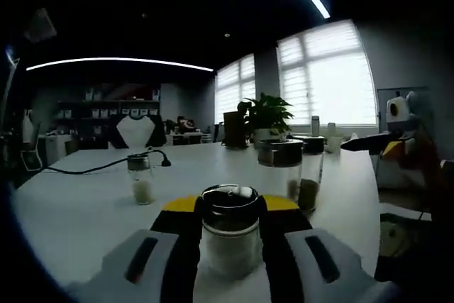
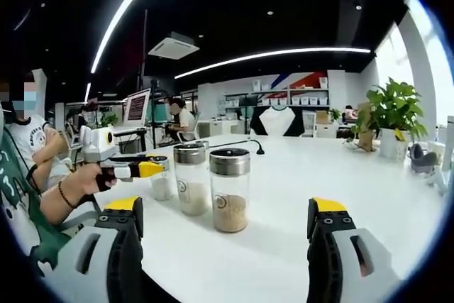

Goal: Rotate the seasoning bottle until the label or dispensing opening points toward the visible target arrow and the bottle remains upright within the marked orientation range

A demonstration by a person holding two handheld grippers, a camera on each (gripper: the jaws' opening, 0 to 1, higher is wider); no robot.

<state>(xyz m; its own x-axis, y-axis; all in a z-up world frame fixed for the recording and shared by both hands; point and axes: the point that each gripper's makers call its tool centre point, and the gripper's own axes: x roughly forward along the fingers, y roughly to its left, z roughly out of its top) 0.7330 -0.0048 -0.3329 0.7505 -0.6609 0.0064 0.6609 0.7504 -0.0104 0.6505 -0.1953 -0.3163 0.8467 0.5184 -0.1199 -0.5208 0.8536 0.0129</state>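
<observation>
White and broad, the office table [image 1: 85, 204] runs back toward bright blinded windows [image 1: 326, 79] and a potted green plant [image 1: 268, 115]. In the left gripper view, the left gripper [image 1: 230, 246] has its two black-and-grey jaws around a clear glass seasoning bottle with a dark metal lid [image 1: 229, 228]; they sit close against its sides, and it looks pinched, though actual contact is hard to confirm. The bottle stands upright on the table, close to the near edge. Farther back stand a small glass shaker [image 1: 142, 179] beside a black cable [image 1: 92, 167], and two taller lidded jars [image 1: 291, 168].

In the right gripper view, the right gripper [image 2: 225, 246] is spread wide and holds nothing, pointing at two steel-capped jars of pale grains [image 2: 229, 189].

No target arrow can be made out. The task seems to be at the grasp stage; the next move would call for a slow twist about the bottle's vertical axis, without tipping it.
</observation>
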